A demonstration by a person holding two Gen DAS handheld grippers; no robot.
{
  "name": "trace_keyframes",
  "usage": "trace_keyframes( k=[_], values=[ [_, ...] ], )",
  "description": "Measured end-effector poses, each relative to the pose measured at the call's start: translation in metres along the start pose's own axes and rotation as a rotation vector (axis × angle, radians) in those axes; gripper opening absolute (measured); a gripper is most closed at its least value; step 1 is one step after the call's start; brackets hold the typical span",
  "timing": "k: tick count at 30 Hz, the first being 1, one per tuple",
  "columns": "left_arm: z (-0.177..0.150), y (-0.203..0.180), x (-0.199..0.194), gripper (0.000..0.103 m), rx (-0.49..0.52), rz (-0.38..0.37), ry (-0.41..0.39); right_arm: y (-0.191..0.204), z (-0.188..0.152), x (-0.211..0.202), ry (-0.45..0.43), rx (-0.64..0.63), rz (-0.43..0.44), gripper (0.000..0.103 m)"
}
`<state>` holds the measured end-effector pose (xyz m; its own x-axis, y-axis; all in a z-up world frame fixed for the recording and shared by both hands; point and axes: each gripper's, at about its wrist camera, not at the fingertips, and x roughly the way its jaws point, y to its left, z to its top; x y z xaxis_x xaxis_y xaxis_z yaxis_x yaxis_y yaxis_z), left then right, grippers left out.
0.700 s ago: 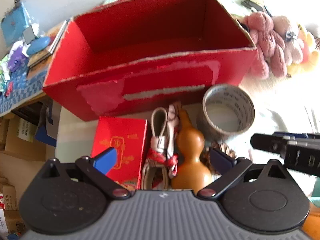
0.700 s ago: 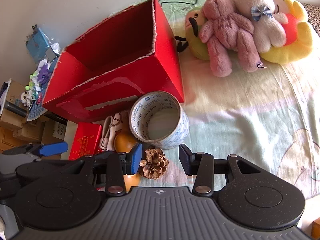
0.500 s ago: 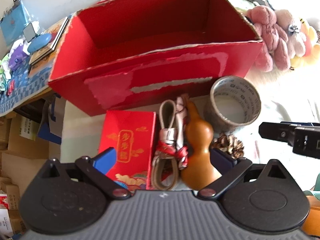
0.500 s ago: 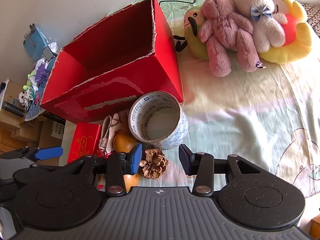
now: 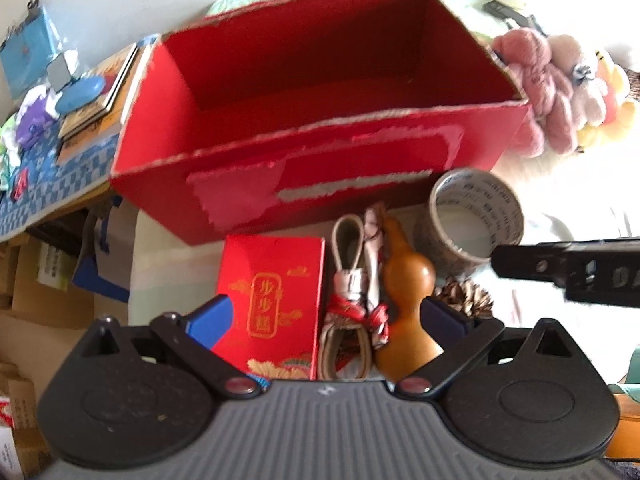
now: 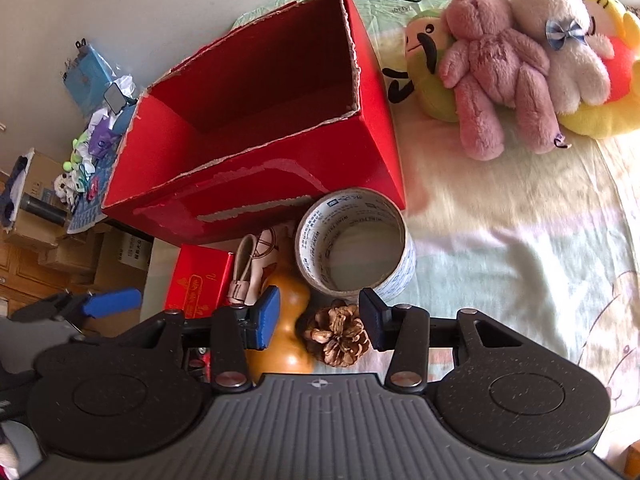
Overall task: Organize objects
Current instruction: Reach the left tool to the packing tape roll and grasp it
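The left tool was spread wide and held nothing. Its two blue pads sat on either side of three things: a small red gift box with gold writing, a tan strap with a red ribbon, and a brown gourd. The gourd lay right beside the strap, and the strap lay right beside the small box.

The right tool was spread too, and it held nothing. A pine cone sat between its blue pads, but I could not tell if the pads touched it. The gourd showed partly behind the tool's left pad.

Just past the pine cone stood a big roll of tape, with its hole facing up. The roll sat near the front wall of a big red cardboard box. That box was open on top, and its edges were torn and white. I saw only its red walls and floor inside.

All of this rested on a bed sheet with soft green and pink patches. Farther off, well apart from the tape, lay a pile of plush toys: a pink bear, a cream one with a blue bow, and a yellow one.

To the left of the big box was a messy counter with a blue checked cloth.
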<state>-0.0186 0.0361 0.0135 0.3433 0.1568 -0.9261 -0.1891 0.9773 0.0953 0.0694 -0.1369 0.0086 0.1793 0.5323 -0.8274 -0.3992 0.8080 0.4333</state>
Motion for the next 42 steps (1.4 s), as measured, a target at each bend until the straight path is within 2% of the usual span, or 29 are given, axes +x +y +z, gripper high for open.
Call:
trace_keyframes(
  k=[3, 12, 16, 19, 29, 32, 33, 38, 40, 42],
  values=[
    [0.006, -0.004, -0.003, 0.099, 0.027, -0.002, -0.023, 0.003, 0.001, 0.002, 0.000, -0.041, -0.037, 0.047],
    [0.017, -0.015, 0.006, 0.099, 0.072, -0.025, -0.036, -0.002, 0.010, -0.001, -0.078, -0.109, -0.164, 0.049],
    [0.024, -0.022, 0.010, 0.097, 0.075, -0.044, -0.043, -0.013, 0.016, 0.002, -0.098, -0.100, -0.179, 0.049],
    [0.030, -0.029, 0.014, 0.092, 0.071, -0.069, -0.049, -0.026, 0.022, 0.005, -0.096, -0.063, -0.165, 0.049],
    [0.042, -0.046, 0.034, 0.054, 0.043, -0.165, -0.055, -0.043, 0.028, 0.025, -0.070, -0.036, -0.131, 0.048],
    [0.043, -0.050, 0.044, 0.053, 0.041, -0.167, -0.037, -0.048, 0.031, 0.034, -0.045, -0.022, -0.106, 0.047],
    [0.043, -0.051, 0.048, 0.052, 0.041, -0.163, -0.030, -0.049, 0.032, 0.036, -0.034, -0.015, -0.099, 0.045],
    [0.043, -0.055, 0.059, 0.045, 0.039, -0.176, -0.004, -0.054, 0.034, 0.045, 0.013, 0.020, -0.059, 0.018],
    [0.045, -0.057, 0.062, 0.036, 0.043, -0.175, -0.001, -0.053, 0.034, 0.044, 0.013, 0.022, -0.046, 0.015],
    [0.046, -0.060, 0.066, 0.022, 0.047, -0.194, 0.019, -0.050, 0.034, 0.041, 0.006, 0.009, -0.059, 0.015]
  ],
)
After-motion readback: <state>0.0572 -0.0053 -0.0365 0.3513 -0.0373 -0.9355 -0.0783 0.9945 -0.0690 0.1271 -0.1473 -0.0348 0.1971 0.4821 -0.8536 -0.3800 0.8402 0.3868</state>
